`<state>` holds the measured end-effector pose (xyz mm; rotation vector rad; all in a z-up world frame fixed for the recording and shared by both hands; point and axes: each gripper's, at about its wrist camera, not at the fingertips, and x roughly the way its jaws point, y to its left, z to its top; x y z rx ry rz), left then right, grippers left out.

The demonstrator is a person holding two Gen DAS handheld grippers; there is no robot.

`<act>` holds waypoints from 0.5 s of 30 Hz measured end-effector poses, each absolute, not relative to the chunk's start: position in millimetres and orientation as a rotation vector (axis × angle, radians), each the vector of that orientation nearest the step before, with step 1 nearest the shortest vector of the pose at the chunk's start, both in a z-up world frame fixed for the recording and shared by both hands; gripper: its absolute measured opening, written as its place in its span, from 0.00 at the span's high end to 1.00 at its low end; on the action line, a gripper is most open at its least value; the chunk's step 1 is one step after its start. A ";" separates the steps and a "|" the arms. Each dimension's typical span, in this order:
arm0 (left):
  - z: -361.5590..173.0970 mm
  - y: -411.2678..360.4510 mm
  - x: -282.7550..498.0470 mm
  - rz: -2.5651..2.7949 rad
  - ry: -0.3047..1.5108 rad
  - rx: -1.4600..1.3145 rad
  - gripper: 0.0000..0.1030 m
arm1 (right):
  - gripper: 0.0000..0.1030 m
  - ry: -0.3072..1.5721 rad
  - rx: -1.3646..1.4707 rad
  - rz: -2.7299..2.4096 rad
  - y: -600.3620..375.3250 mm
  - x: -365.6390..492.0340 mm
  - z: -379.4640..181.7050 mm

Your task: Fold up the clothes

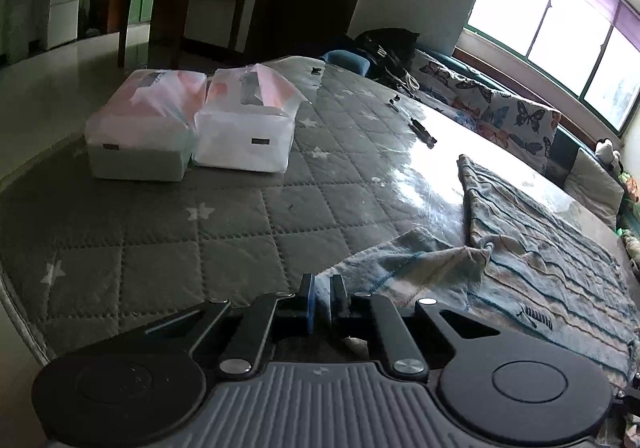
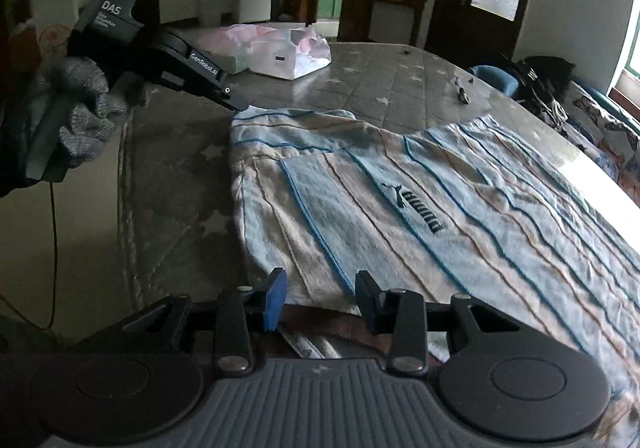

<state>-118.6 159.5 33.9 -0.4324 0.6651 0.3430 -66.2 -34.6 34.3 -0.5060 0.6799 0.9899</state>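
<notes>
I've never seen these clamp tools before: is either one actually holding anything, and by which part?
The left gripper pinches the striped shirt by a sleeve corner. The right gripper stands open over its near edge, gripping nothing.

The quilted desk (image 1: 168,248) lies open and bare across its near-left stretch, between the striped shirt (image 2: 460,216) and two bagged storage boxes (image 1: 188,132) that stand side by side at the far left edge and block that corner. Towards the far right, a few small dark objects (image 1: 422,130) lie scattered on the glossy part of the desk, and past that edge a butterfly-print cushion (image 1: 508,116) and a black bag (image 1: 390,48) wall off the window side. The left claw (image 2: 240,106) reaches in over the shirt's far-left corner, taking up the passage there.
</notes>
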 end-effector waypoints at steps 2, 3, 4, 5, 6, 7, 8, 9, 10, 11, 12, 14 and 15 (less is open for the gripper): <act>34.8 159.5 -121.2 0.341 0.663 -0.447 0.91 | 0.63 0.675 -0.492 0.992 -32.3 -61.5 38.4; 35.2 158.4 -122.6 0.342 0.664 -0.450 0.89 | 0.63 0.673 -0.482 0.993 -30.2 -59.0 39.8; 35.1 157.2 -123.4 0.342 0.668 -0.457 0.88 | 0.63 0.674 -0.475 0.999 -27.4 -56.7 40.0; 34.9 156.0 -124.1 0.340 0.673 -0.464 0.83 | 0.63 0.683 -0.475 1.012 -23.8 -54.8 38.0; 34.6 154.7 -124.8 0.339 0.678 -0.471 0.72 | 0.63 0.695 -0.476 1.026 -20.0 -52.9 35.6; 34.2 153.0 -125.2 0.340 0.682 -0.476 0.66 | 0.63 0.703 -0.486 1.039 -16.7 -53.5 32.5; 33.8 151.1 -125.6 0.342 0.686 -0.481 0.57 | 0.63 0.711 -0.498 1.051 -13.6 -54.7 29.1; 32.9 149.4 -125.7 0.345 0.688 -0.484 0.54 | 0.63 0.704 -0.509 1.055 -12.3 -57.0 27.8; 31.9 148.4 -125.6 0.347 0.690 -0.491 0.53 | 0.63 0.693 -0.519 1.059 -11.4 -59.6 27.0; 30.8 147.7 -125.5 0.347 0.693 -0.499 0.53 | 0.63 0.694 -0.515 1.060 -11.9 -59.7 27.2; 30.3 146.5 -124.7 0.350 0.691 -0.500 0.54 | 0.63 0.698 -0.507 1.062 -12.7 -59.1 27.8; 29.6 144.7 -123.0 0.354 0.685 -0.500 0.56 | 0.63 0.703 -0.499 1.057 -14.0 -58.3 26.5; 29.1 144.5 -122.1 0.354 0.682 -0.502 0.65 | 0.62 0.703 -0.496 1.055 -14.2 -58.4 26.4</act>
